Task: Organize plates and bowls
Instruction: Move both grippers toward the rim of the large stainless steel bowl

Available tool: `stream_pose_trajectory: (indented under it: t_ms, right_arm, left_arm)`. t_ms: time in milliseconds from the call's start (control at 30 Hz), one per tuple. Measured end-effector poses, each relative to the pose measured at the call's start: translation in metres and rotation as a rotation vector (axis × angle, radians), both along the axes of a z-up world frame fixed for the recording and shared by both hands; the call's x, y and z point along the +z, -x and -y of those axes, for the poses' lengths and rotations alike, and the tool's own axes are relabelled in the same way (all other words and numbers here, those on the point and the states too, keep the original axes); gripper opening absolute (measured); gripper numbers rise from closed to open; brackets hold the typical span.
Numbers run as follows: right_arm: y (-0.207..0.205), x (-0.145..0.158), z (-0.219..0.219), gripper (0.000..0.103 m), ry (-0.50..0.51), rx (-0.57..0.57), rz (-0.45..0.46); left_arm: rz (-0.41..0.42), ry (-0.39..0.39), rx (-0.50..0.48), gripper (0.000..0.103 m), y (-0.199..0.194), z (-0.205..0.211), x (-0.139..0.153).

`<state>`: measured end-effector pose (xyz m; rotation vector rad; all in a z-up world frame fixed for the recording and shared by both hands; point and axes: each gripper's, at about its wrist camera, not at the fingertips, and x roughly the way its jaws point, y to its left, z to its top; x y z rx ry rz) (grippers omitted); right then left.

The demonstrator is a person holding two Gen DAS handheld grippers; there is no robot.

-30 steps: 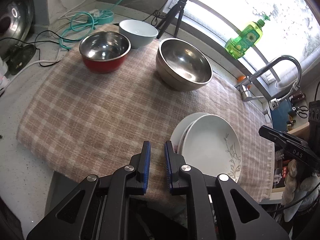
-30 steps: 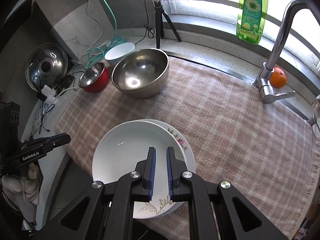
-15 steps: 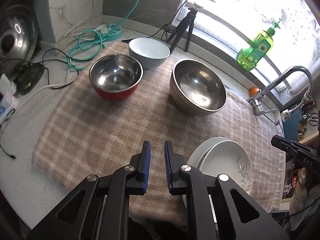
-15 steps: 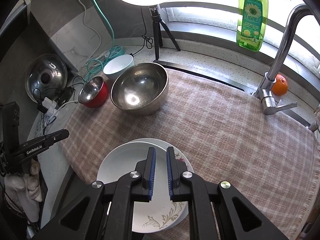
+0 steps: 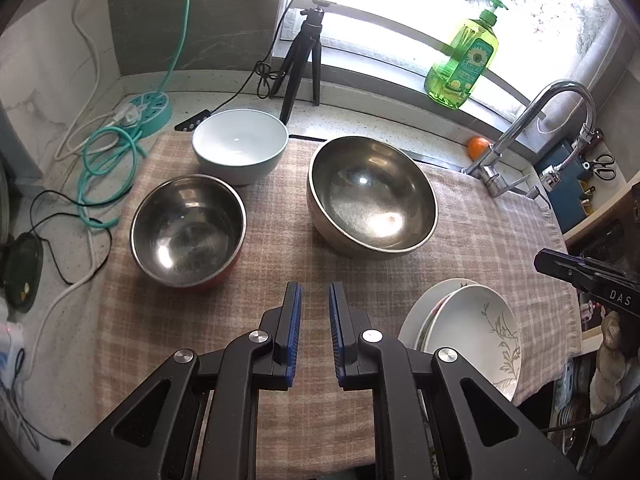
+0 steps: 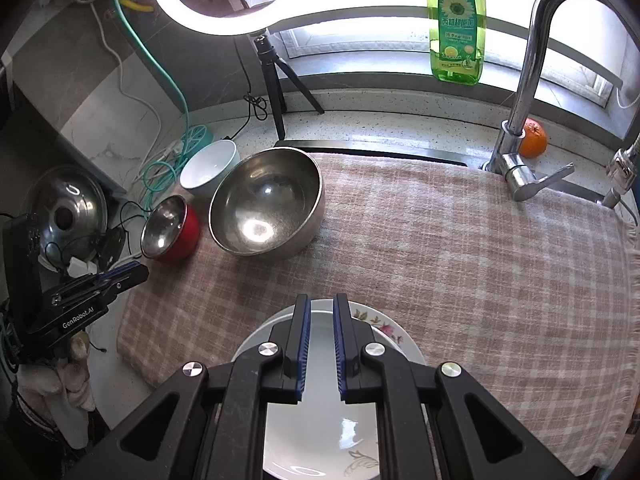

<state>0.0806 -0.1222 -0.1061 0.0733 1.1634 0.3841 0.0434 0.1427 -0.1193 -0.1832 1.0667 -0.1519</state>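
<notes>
Left to right, left wrist view: red bowl point(image 5: 187, 229), white bowl point(image 5: 240, 145) and steel bowl point(image 5: 371, 196) sit apart, unnested; plates point(image 5: 472, 332) already stacked lower right. Left hand-held gripper point(image 5: 314, 312) and right hand-held gripper point(image 6: 320, 322) both nearly closed, empty. Bowls remain.

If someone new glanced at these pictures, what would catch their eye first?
Probably the big steel bowl mid-cloth, with a red bowl and a white bowl to its left. Then the stacked plates at the cloth's near edge, and the green soap bottle on the sill.
</notes>
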Motion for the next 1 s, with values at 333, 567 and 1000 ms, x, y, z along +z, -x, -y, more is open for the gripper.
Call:
stream_pose_trajectory:
  t_ms: [333, 567, 1000]
  right_arm:
    - [-0.037, -0.01, -0.018, 0.024, -0.073, -0.098, -0.07]
    - [-0.066, -0.022, -0.026, 0.024, -0.084, -0.116, -0.117]
    - [-0.115, -0.052, -0.038, 0.024, -0.116, -0.171, -0.214]
  left_arm:
    - [-0.088, 0.099, -0.072, 0.013, -0.051, -0.019, -0.011]
    - [-0.149, 0.151, -0.082, 0.013, -0.076, -0.02, -0.021]
    - [-0.203, 0.154, -0.064, 0.013, -0.128, -0.018, -0.037]
